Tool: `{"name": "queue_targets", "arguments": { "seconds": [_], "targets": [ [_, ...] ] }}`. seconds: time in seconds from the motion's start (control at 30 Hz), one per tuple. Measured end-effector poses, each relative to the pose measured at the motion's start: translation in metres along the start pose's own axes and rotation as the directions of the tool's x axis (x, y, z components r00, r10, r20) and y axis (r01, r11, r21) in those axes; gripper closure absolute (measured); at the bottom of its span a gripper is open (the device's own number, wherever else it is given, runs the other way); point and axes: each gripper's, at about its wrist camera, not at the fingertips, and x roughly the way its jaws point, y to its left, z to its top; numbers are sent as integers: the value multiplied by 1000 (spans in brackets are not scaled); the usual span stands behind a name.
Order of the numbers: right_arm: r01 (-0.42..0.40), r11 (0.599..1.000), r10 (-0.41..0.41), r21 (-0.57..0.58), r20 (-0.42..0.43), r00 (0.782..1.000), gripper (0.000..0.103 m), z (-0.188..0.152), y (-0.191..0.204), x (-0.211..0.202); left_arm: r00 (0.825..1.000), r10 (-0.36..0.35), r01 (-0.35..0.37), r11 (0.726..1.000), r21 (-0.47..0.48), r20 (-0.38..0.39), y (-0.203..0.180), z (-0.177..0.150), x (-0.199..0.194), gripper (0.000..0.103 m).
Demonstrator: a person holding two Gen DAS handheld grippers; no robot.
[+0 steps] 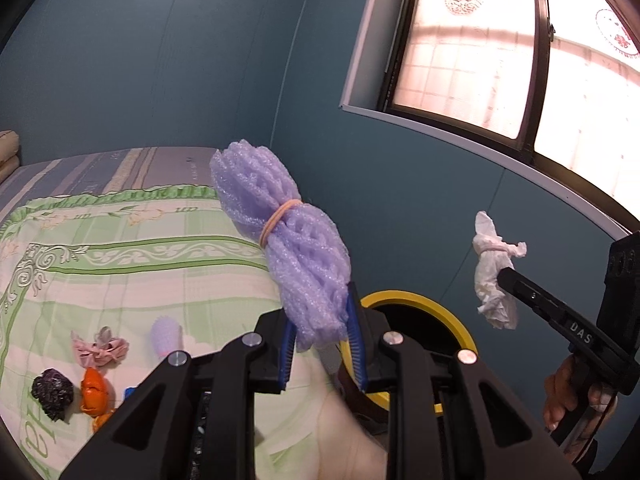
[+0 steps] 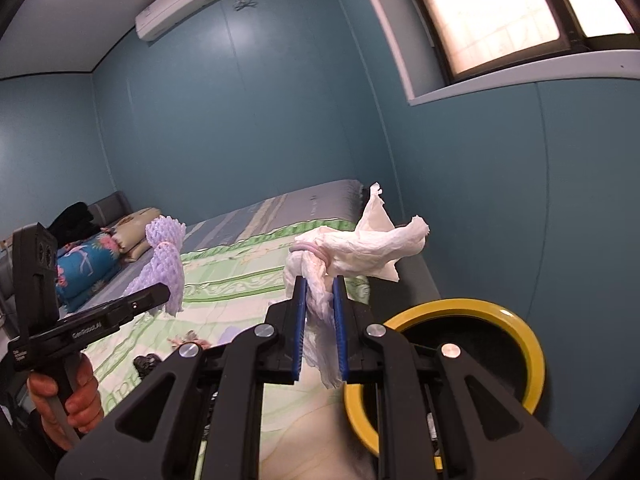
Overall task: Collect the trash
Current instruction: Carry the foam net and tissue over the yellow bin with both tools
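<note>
Both jaws were clenched, the left gripper on a purple foam net, the right gripper on a crumpled tissue, each poised near the yellow-rimmed bin just beyond, so releasing over its mouth seemed next.

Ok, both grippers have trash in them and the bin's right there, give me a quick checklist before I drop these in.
1. Left gripper shut on the purple foam net: ok, blue pads clamp its lower end.
2. Right gripper shut on the white tissue wad: ok, pinched between the pads.
3. Yellow-rimmed bin open: ok, dark mouth shows, no lid.
4. Foam net over the bin mouth: cannot tell; the bin sits just to its right in the left wrist view.
5. Tissue over the bin mouth: not ok, it appears left of the rim.
6. Trash left on the bed: not ok, pink, black and orange pieces remain.
</note>
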Motion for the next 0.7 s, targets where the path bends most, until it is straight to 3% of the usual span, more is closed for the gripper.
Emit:
{"name": "queue_targets", "arguments": {
  "seconds": [0.33,0.7],
  "targets": [
    [76,996,-76,34,-3,997,91,-1,-33,7,994,-81,83,996,33,-70,-33,-7,53,81],
    [164,984,-158,66,-78,984,91,-7,-72,31,974,-147,159,986,53,-174,-68,-27,121,81]
  ]
}}
